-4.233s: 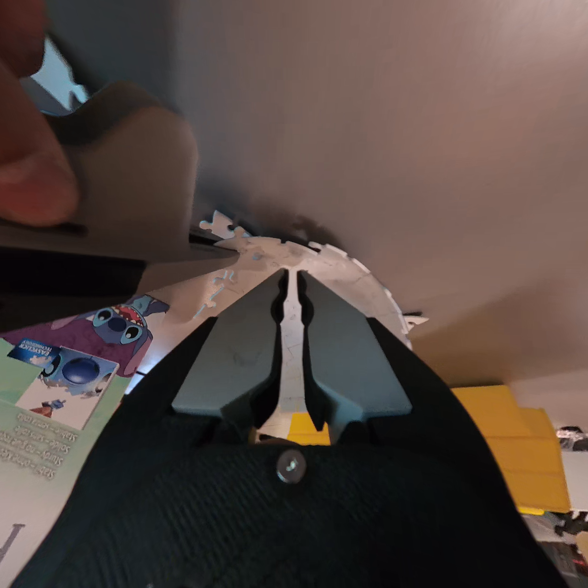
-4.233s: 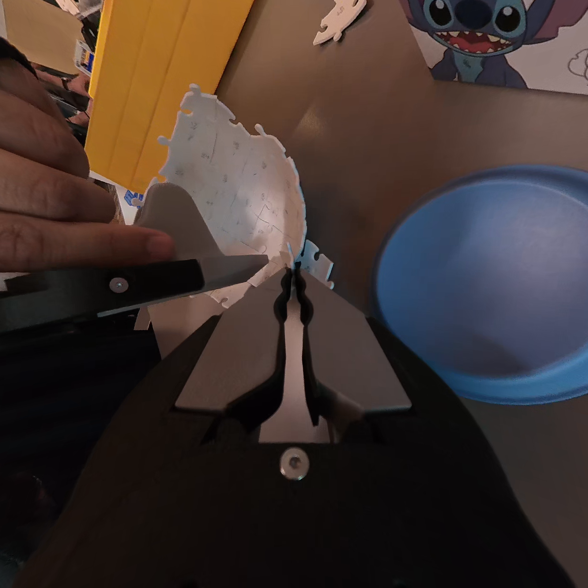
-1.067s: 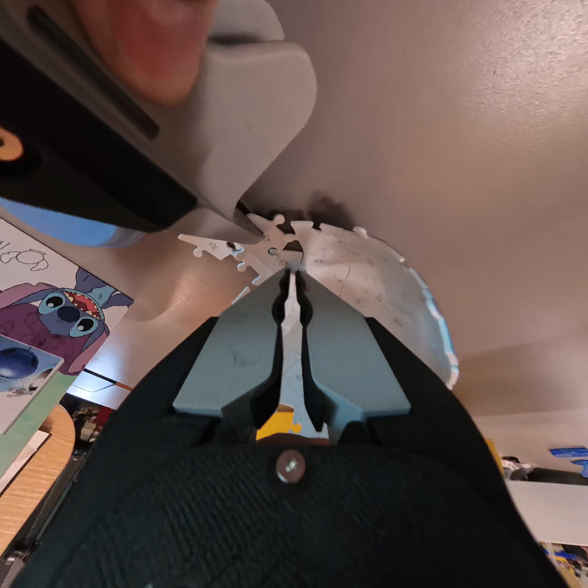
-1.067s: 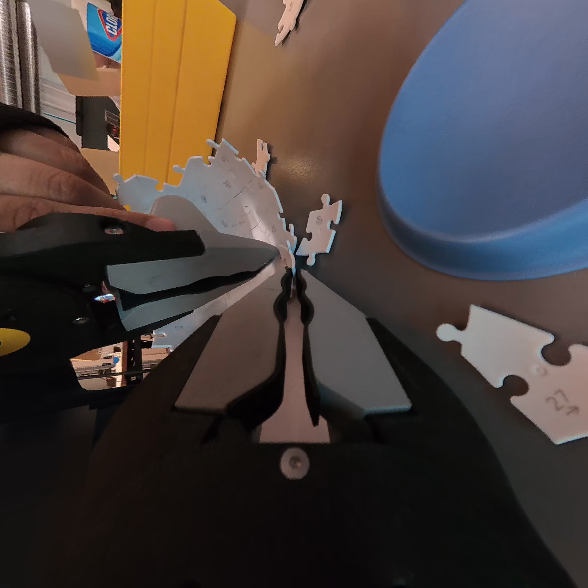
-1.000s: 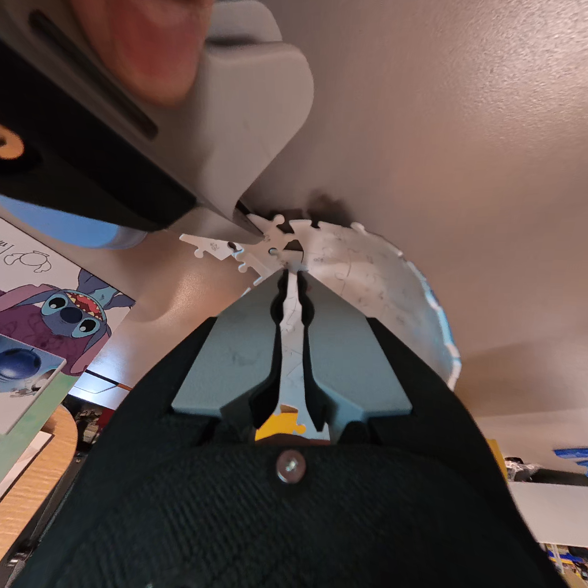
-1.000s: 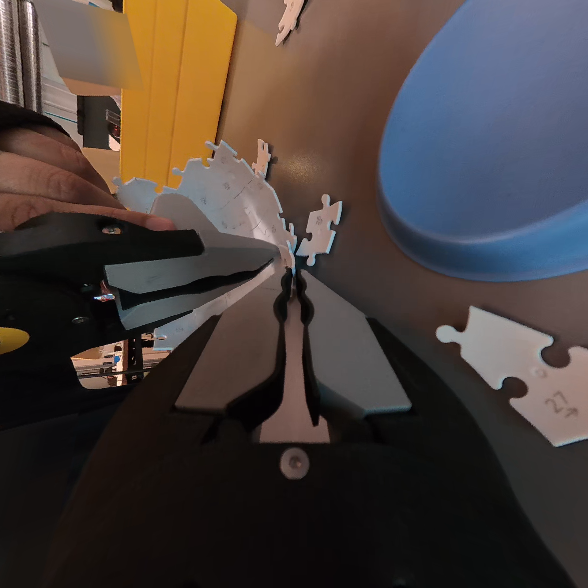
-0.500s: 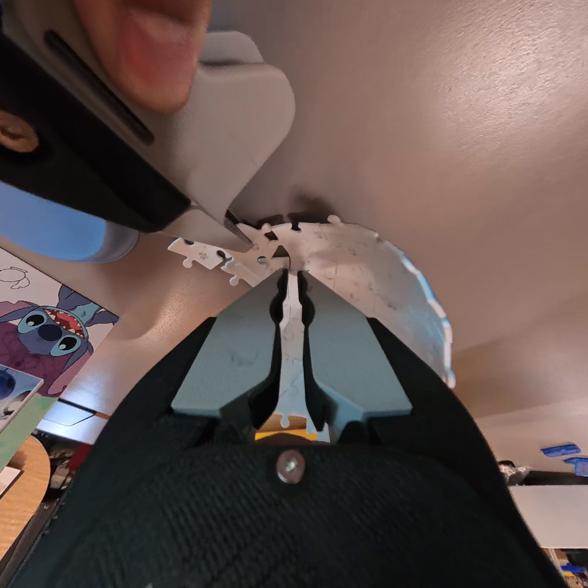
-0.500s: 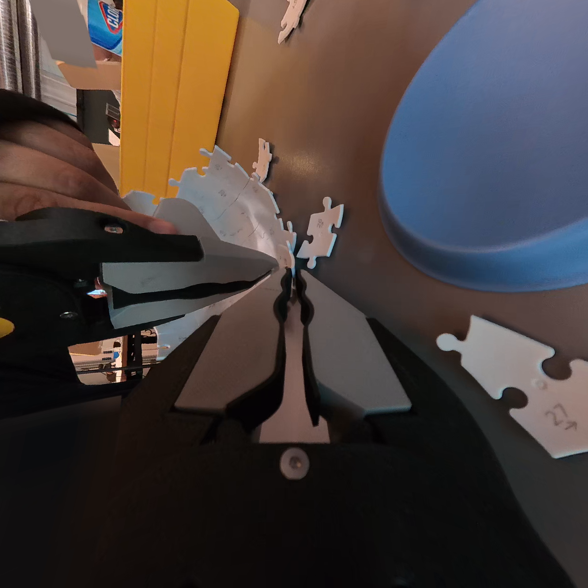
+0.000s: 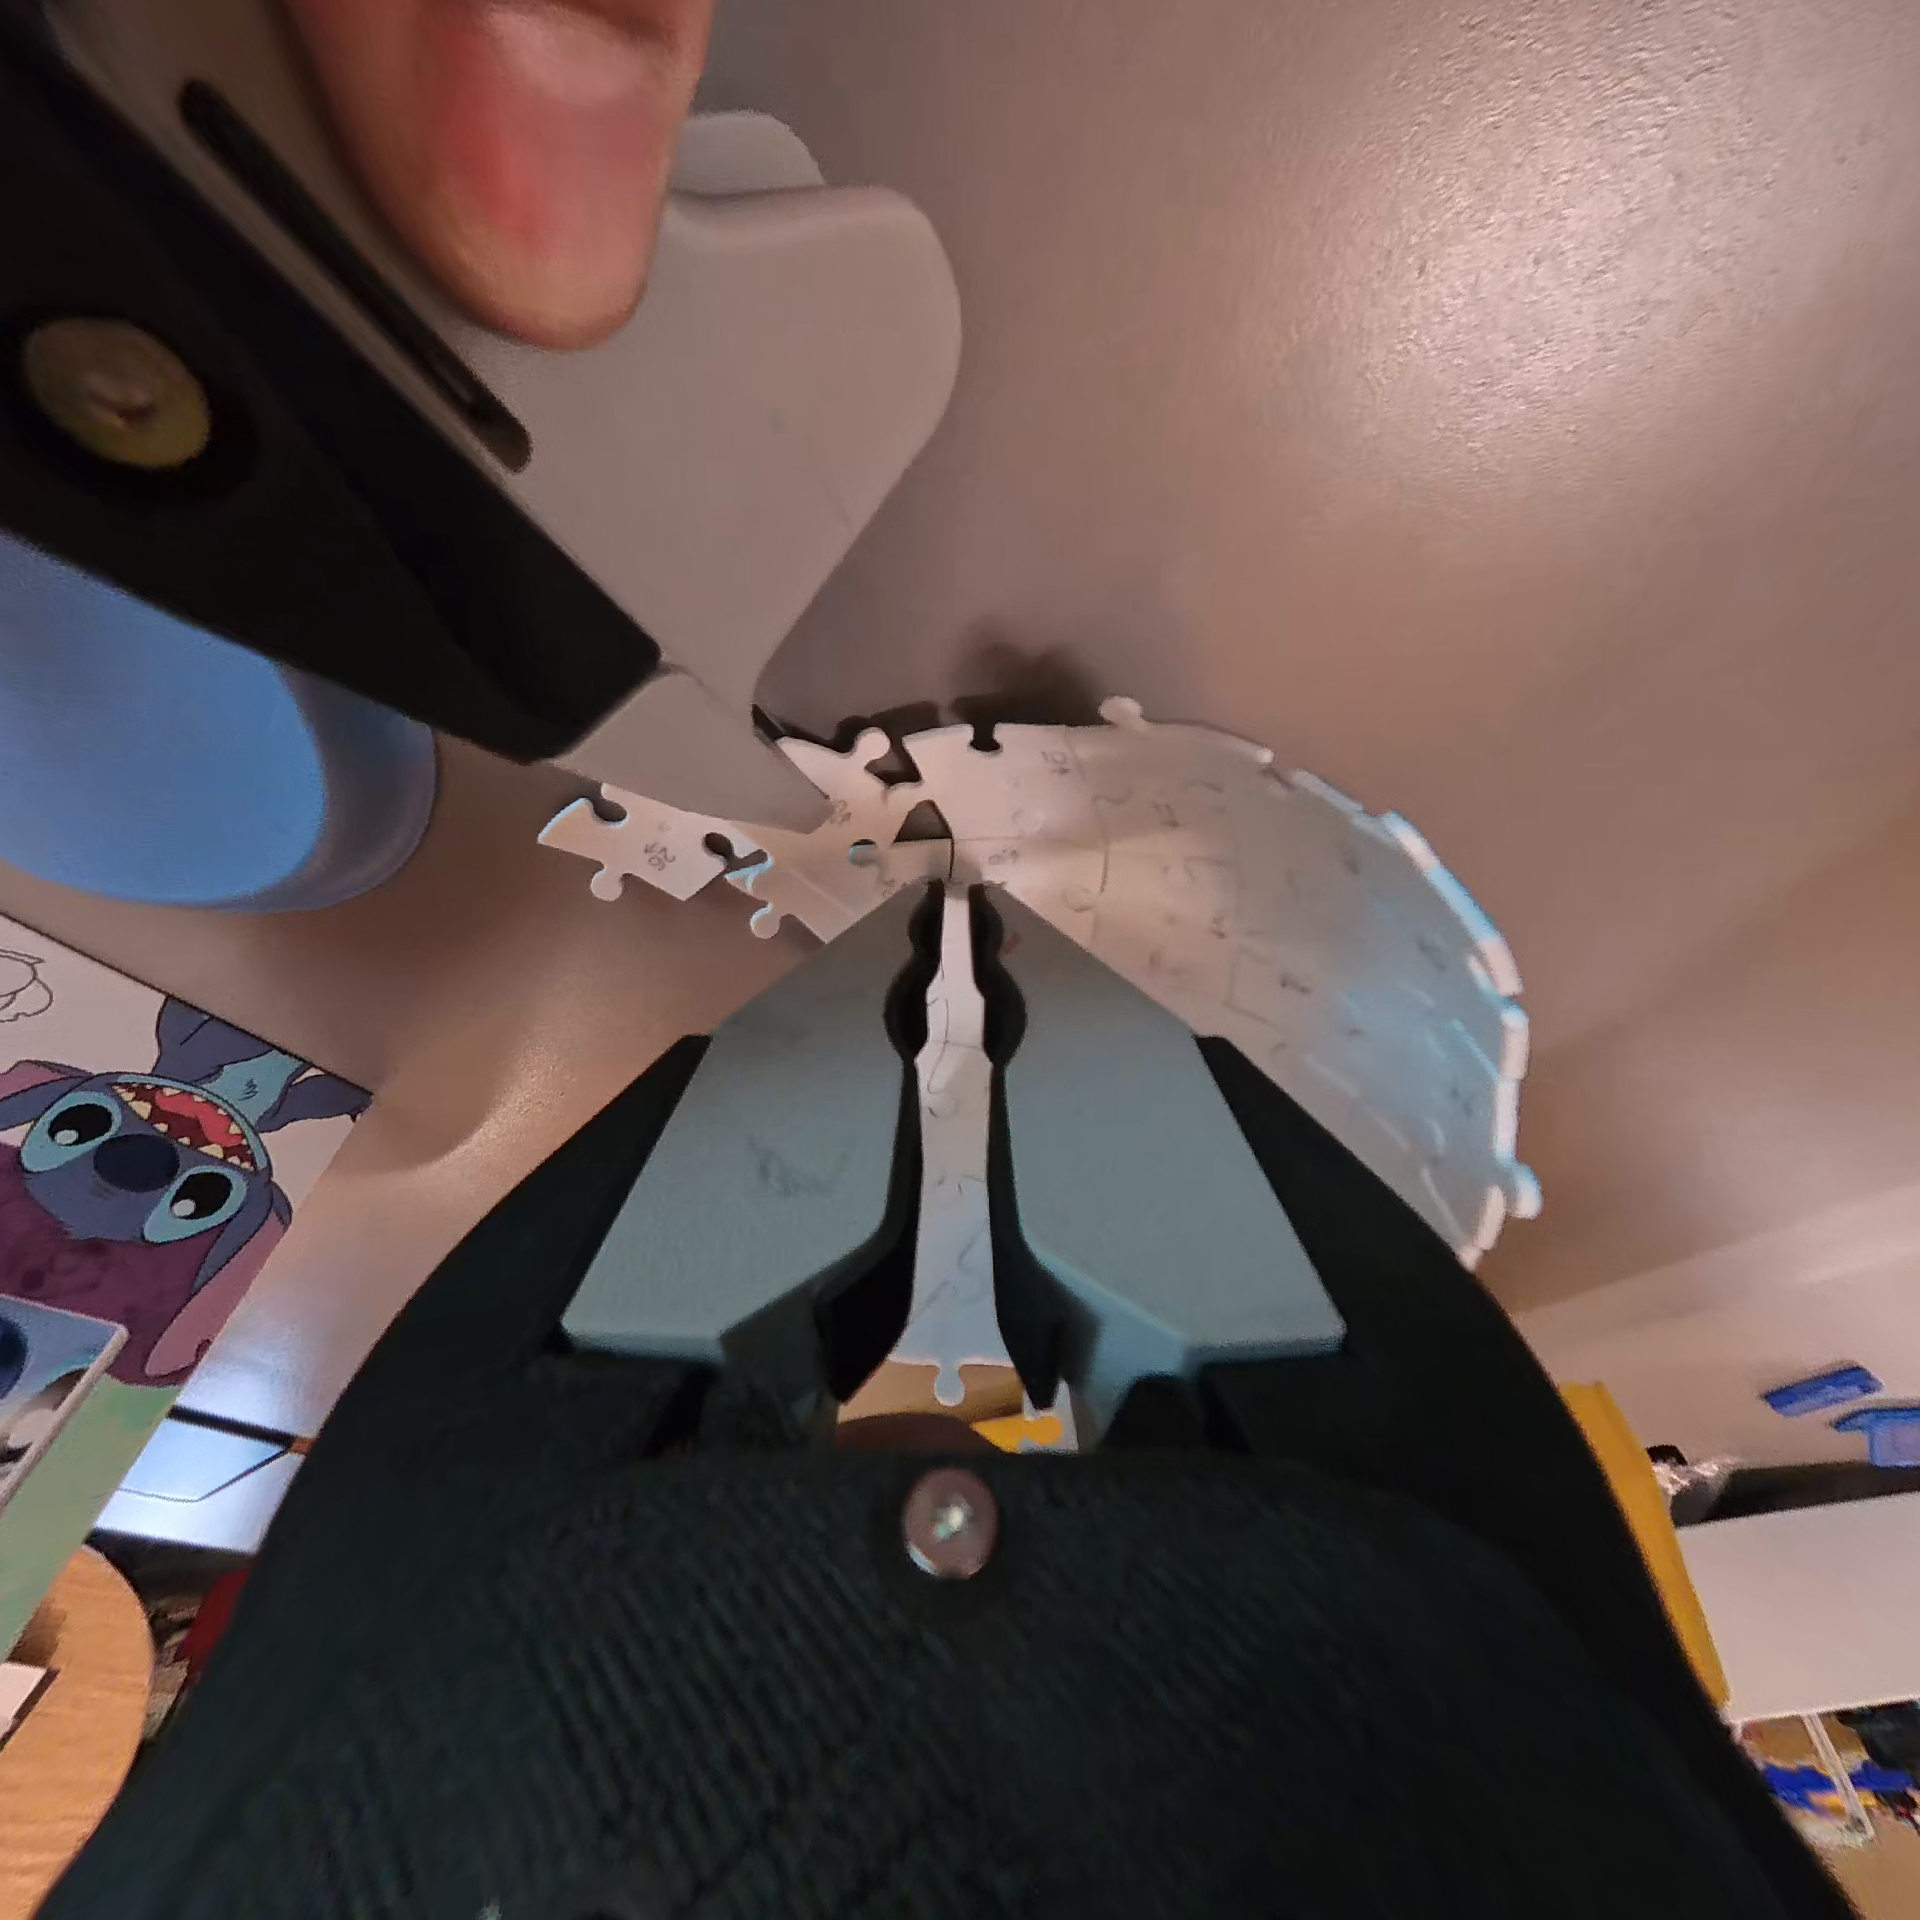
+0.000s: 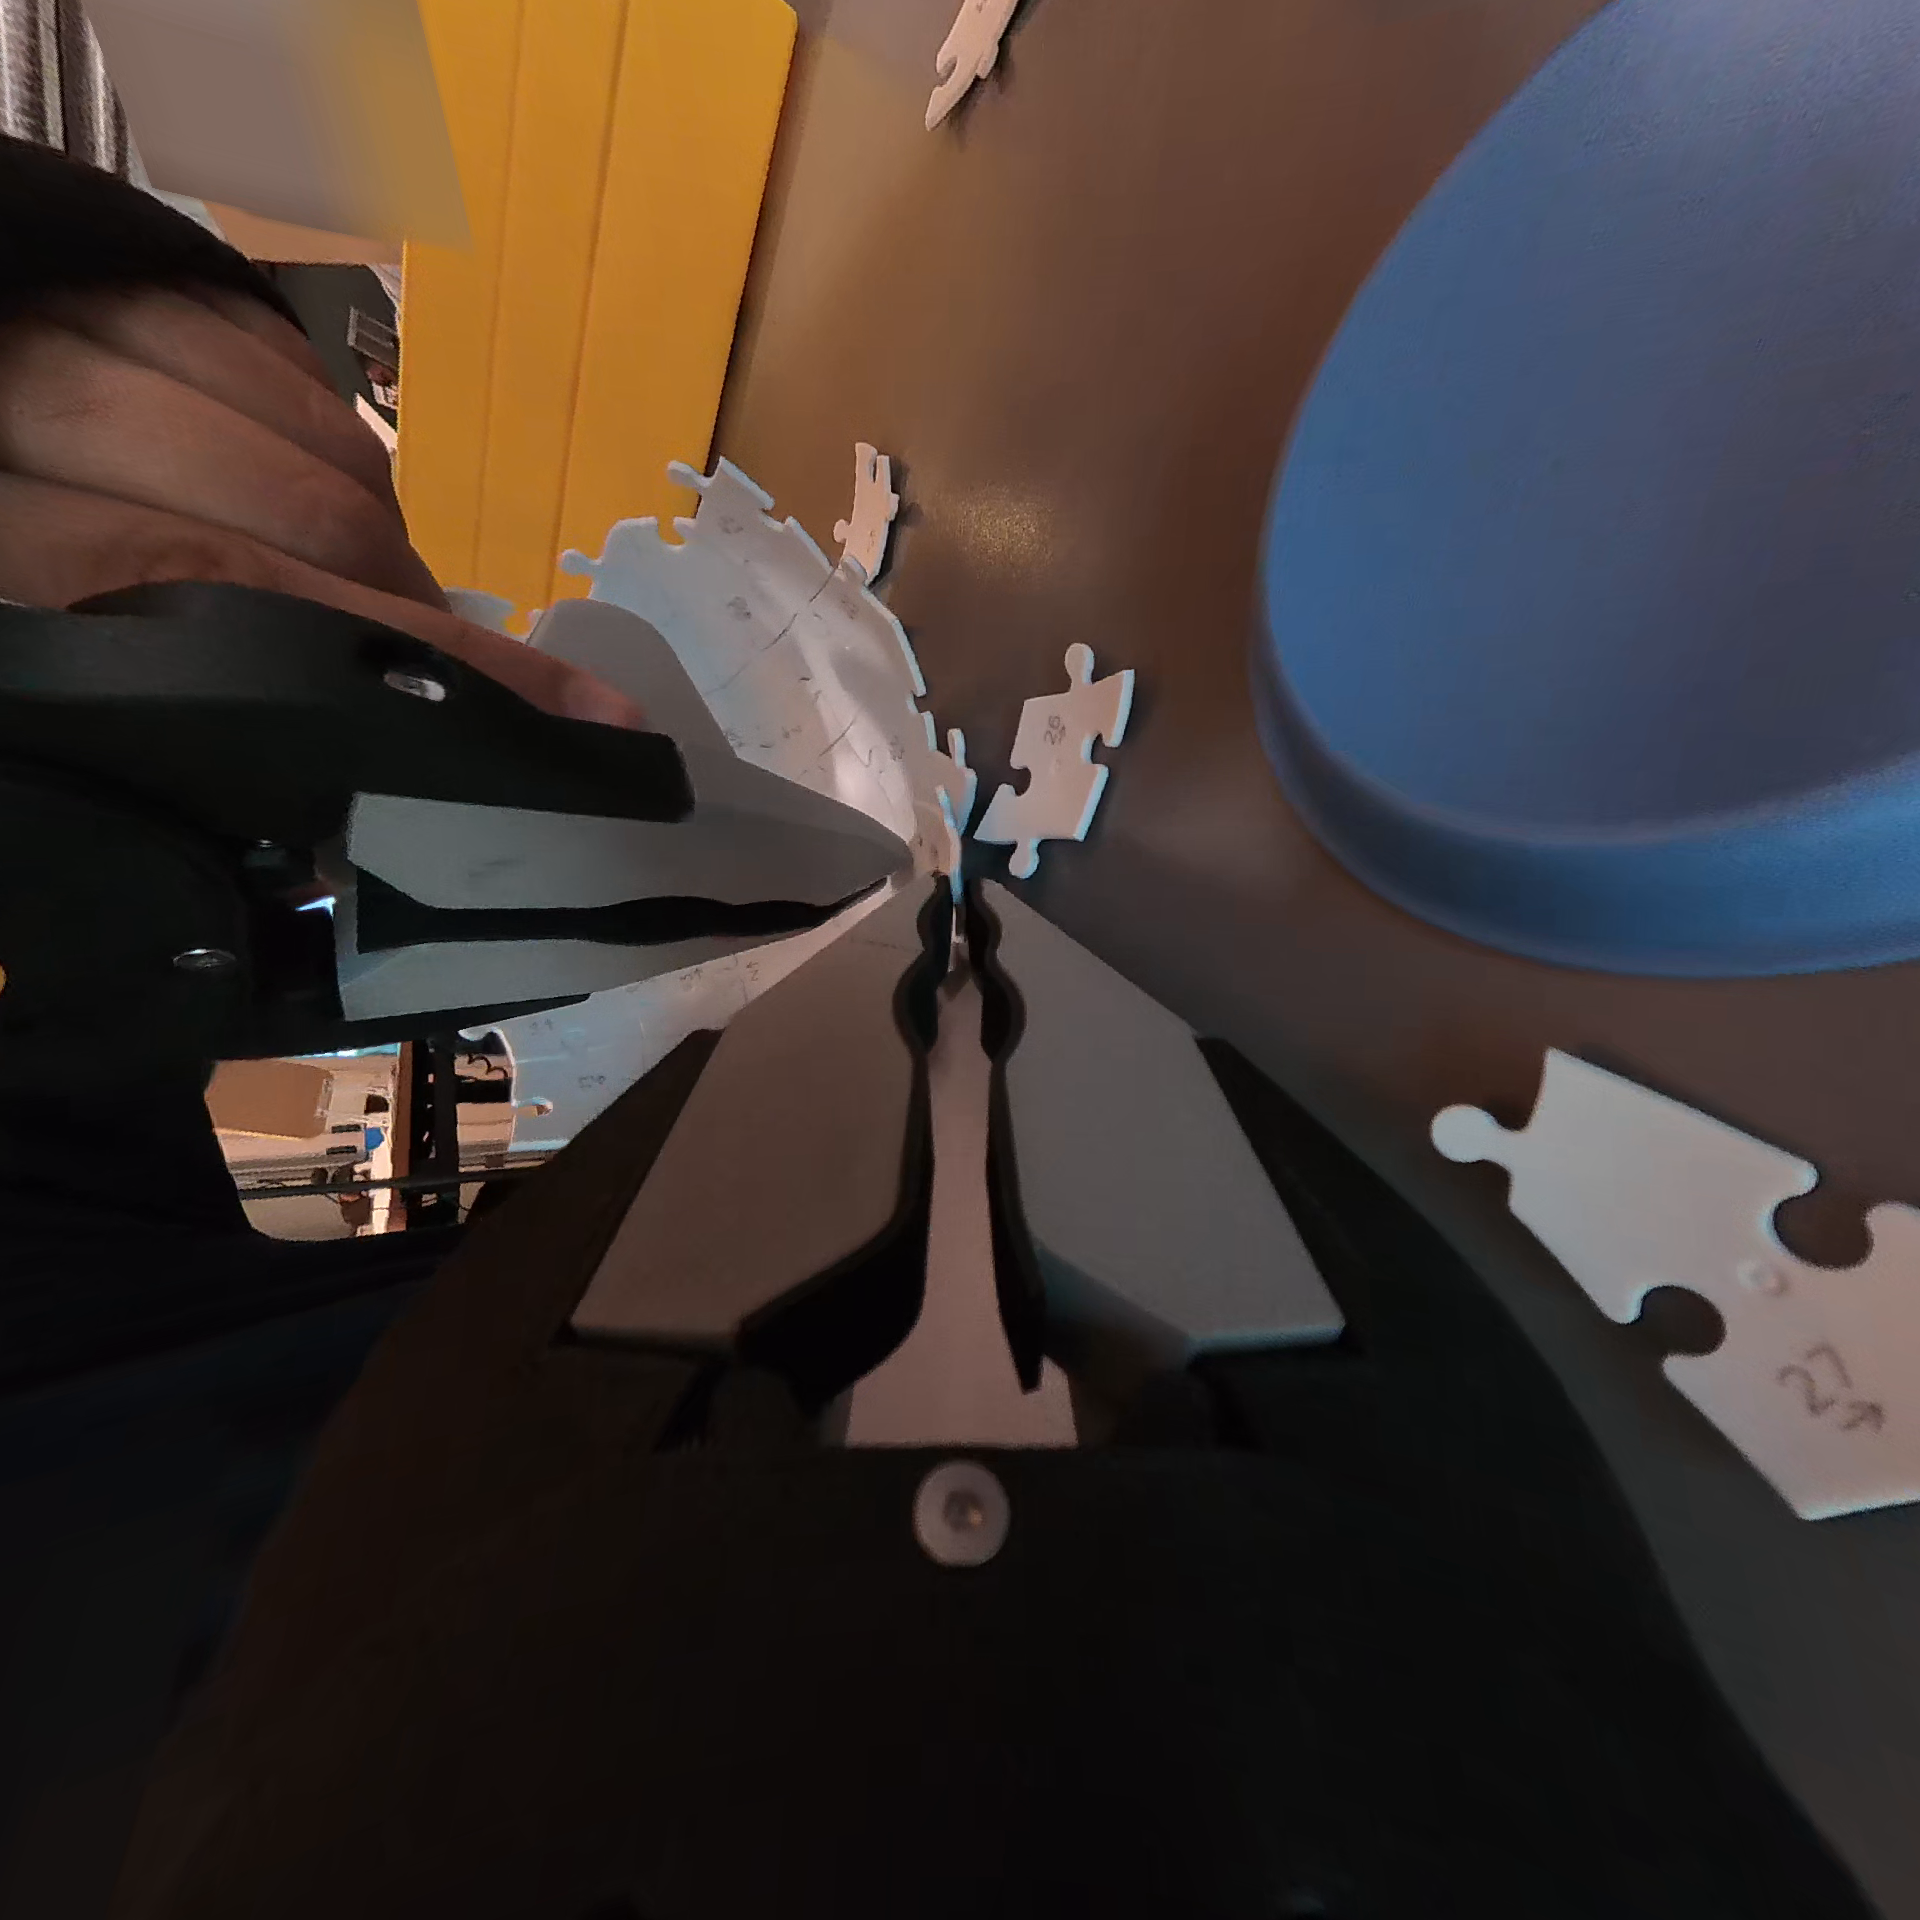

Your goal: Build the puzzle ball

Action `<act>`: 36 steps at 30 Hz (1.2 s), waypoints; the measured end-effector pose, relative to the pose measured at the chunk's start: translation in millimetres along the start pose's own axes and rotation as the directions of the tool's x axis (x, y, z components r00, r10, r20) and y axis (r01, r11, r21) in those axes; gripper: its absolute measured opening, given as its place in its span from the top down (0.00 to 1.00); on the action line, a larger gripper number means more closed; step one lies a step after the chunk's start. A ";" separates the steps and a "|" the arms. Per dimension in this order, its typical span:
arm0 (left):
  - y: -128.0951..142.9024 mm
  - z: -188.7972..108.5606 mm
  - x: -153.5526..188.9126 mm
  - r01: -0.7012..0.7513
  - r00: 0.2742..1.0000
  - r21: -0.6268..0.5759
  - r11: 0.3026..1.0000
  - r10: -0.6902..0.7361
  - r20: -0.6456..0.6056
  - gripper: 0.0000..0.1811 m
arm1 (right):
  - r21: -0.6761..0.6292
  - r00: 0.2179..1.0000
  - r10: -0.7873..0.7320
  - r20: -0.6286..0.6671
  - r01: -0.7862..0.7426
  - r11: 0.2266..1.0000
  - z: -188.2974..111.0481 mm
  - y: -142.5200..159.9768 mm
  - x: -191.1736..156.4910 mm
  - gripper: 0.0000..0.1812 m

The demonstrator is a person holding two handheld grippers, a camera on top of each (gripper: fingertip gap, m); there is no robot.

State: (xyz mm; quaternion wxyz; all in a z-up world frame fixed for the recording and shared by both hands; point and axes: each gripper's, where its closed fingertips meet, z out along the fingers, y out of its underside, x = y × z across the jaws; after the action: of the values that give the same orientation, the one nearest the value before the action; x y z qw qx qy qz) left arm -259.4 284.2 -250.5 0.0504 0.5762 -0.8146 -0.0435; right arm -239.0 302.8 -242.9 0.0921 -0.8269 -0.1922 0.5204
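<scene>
The half-built puzzle ball (image 9: 1247,883) is a white curved shell of joined pieces with a jagged rim; it also shows in the right wrist view (image 10: 790,644). My left gripper (image 9: 956,888) is shut on the shell's rim and holds it just above the brown table. My right gripper (image 10: 958,894) is shut on a single white puzzle piece (image 9: 862,769), held edge-on against the rim by a notch. In the left wrist view the right gripper (image 9: 800,805) comes in from the upper left. In the right wrist view the left gripper (image 10: 894,868) comes in from the left.
A loose piece (image 10: 1060,758) lies on the table beside the shell, a larger one (image 10: 1683,1278) at the right, others (image 10: 971,52) farther off. A blue bowl (image 10: 1610,520) stands to the right. A yellow board (image 10: 592,260) and a cartoon picture box (image 9: 135,1174) lie nearby.
Both grippers stay shut. The shell has tilted and turned a little in the left gripper, and the right gripper's piece has moved closer into the rim.
</scene>
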 end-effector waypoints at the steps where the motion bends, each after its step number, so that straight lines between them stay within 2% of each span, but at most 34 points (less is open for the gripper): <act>1: -0.2 0.1 -0.7 -0.004 1.000 -0.008 1.000 0.004 0.003 1.00 | -0.005 1.000 -0.004 0.000 0.004 1.000 -0.2 0.5 -0.4 1.00; 8: -2.6 0.1 0.2 -0.013 1.000 -0.001 1.000 0.013 0.004 1.00 | -0.083 0.999 -0.018 0.030 0.021 0.996 -10.6 -3.5 -10.6 1.00; 13: -3.2 0.0 1.4 -0.010 1.000 -0.002 1.000 0.010 0.015 1.00 | -0.190 1.000 -0.002 0.017 0.005 0.982 -13.6 5.9 -10.1 1.00; 22: -3.3 0.1 2.1 -0.008 0.999 -0.009 1.000 0.009 0.033 1.00 | -0.165 0.997 0.065 0.044 -0.057 0.985 -16.8 23.1 -10.4 1.00; 28: -3.4 0.0 4.6 -0.024 0.999 -0.019 1.000 0.025 0.035 1.00 | -0.131 1.000 0.009 -0.025 -0.012 0.991 -8.9 15.0 -3.1 1.00; 29: -3.4 -0.4 8.3 -0.033 0.999 -0.022 0.999 0.033 0.015 0.96 | -0.134 1.000 0.003 -0.031 -0.007 0.991 -8.1 14.9 -2.7 1.00; 36: 0.7 -0.3 9.6 -0.042 0.999 -0.026 0.999 0.042 0.001 0.92 | -0.152 0.999 -0.012 -0.043 0.005 0.988 -3.5 12.3 -1.4 1.00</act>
State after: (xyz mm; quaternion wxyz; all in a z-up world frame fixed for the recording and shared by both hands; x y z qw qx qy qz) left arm -263.2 275.4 -249.8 0.0582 0.5584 -0.8258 -0.0534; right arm -233.7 291.3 -244.6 0.0355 -0.8420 -0.2326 0.4855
